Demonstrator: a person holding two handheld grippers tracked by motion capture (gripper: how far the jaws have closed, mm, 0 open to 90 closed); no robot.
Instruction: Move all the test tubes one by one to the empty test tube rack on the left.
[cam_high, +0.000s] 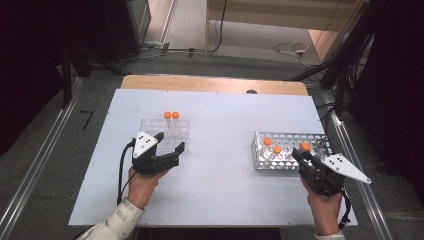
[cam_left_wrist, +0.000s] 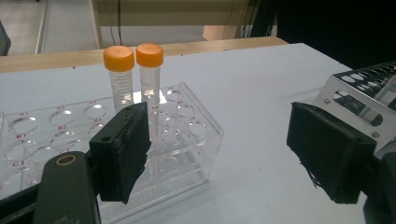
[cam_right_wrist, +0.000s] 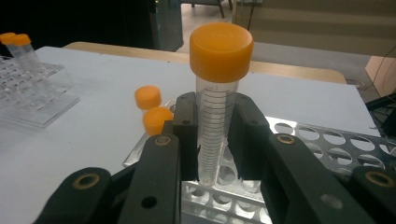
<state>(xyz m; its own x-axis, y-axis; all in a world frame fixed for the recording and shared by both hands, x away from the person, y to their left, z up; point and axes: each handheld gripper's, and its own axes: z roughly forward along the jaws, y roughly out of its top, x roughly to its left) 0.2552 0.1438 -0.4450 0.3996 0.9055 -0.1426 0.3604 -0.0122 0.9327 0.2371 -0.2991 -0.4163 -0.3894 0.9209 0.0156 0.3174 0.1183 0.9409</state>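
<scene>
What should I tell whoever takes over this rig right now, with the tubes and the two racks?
Right gripper: shut on an orange-capped tube, held upright over the metal rack at the table's right.
Left gripper: open and holding nothing, next to the clear rack at the left.
Tubes: two stand in the clear rack; two more sit in the metal rack.
Done, as it looks: two tubes already in the clear rack, a third gripped.
Left, probably: carry the held tube across to the clear rack, then the last two. The destination is my guess from the layout.
</scene>
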